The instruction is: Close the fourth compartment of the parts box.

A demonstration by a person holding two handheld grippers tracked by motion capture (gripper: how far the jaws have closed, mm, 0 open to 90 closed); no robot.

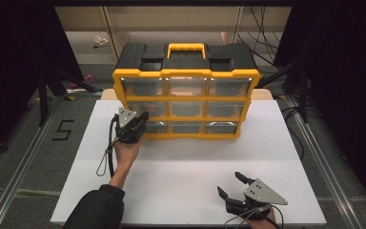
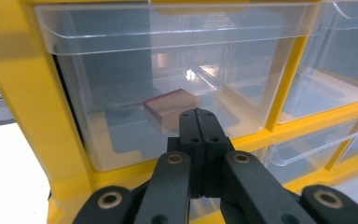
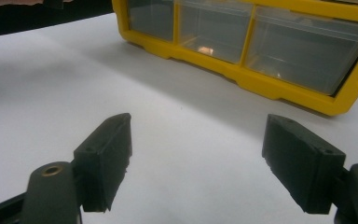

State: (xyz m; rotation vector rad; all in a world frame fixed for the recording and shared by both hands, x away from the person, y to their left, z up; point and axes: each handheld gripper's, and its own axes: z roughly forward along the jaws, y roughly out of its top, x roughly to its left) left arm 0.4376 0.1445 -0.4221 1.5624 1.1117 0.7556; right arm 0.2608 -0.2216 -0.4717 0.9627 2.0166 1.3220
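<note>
A yellow and black organizer with clear drawers stands at the far side of the white tabletop. My left gripper is at its left column, low down, held in a person's hand. Seen from the left gripper view, my left gripper is shut with nothing between the jaws, right in front of a clear drawer. A small wooden block with a pink top lies inside that drawer. My right gripper rests open near the front right of the tabletop, its jaws bare and wide apart, facing the organizer.
Neighbouring drawers look bare. A cable trails from the left gripper across the tabletop. Dark stands and cables flank the table, and a floor mark "5" sits at the left.
</note>
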